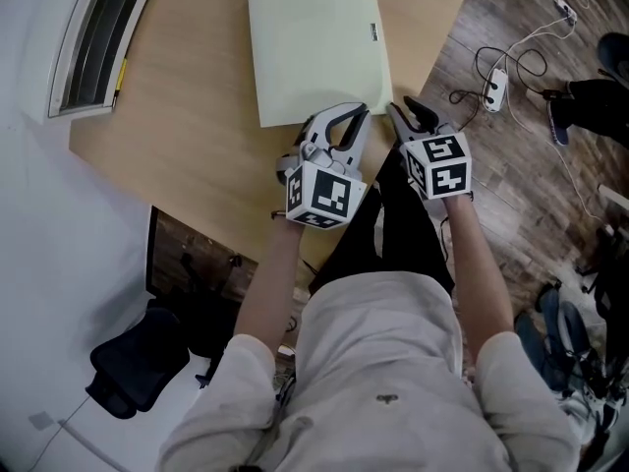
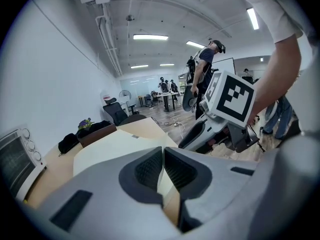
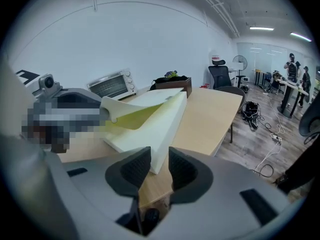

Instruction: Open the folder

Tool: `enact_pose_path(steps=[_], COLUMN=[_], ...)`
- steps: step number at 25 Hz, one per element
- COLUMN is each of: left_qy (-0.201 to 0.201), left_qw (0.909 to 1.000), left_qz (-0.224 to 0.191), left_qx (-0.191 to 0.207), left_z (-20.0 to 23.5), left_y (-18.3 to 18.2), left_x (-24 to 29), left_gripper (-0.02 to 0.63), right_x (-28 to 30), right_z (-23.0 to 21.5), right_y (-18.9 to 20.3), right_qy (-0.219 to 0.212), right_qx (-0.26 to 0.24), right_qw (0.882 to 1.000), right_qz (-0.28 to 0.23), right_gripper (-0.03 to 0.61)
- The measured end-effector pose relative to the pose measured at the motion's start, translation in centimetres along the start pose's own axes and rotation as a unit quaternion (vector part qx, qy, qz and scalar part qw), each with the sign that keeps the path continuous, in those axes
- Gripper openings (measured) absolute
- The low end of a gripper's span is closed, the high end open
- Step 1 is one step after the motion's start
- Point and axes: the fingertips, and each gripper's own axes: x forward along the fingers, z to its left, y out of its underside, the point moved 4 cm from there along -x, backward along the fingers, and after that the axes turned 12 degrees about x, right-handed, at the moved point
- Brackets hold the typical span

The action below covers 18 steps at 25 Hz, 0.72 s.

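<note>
- A person in a white shirt stands at the table (image 1: 187,116), a gripper in each hand, both reaching over its near edge.
- The folder (image 1: 314,42), pale yellow-green, lies flat on the table close to the right-hand edge. Its near edge is right at the gripper tips.
- The left gripper (image 2: 163,159) is clamped on the folder: its pads are all but together, with only the thin pale cover running down between them.
- From the right gripper view, that cover is raised off the rest at the near corner. The folder gapes there in a wedge, with brighter yellow showing inside.
- The right gripper (image 3: 160,156) has its jaws apart and grips nothing. The folder's near lower corner stands at the mouth of the gap, and I see neither pad pressing on it.
- In the head view the two grippers sit side by side, nearly touching, both aimed at the same near right corner of the folder.
- A toaster oven (image 1: 98,32) stands at the far left of the table, well apart from the folder.
- Beyond the table's right edge the wood floor carries a tangle of cables (image 1: 511,67).
- An office chair (image 3: 220,76) stands past the table's far end, and other people are at work down the room.
</note>
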Motion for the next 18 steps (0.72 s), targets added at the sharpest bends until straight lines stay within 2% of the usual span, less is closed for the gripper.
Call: enact_pose_path(steps=[6,12,18], left_qy=[-0.024,-0.067,-0.106], left_qw=[0.9996,0.9966,0.992], left_qz=[-0.015,-0.032,-0.041], left_qx=[-0.005,-0.035,-0.055], left_z=[0.6,1.9,3.0], left_y=[-0.5,-0.8,-1.1], left_x=[-1.9,-3.7,-5.4], left_gripper=[0.015,0.015,0.015], right_x=[0.0,0.3,0.3], right_z=[0.1,0.3,0.1], right_y=[0.0,-0.1,-0.2], right_qy=[0.003,-0.001,-0.008], right_qx=[-0.013,-0.032,-0.014], right_qw=[1.0,0.999,0.999], right_qz=[0.012,0.02,0.029], right_gripper=[0.103,0.089,0.089])
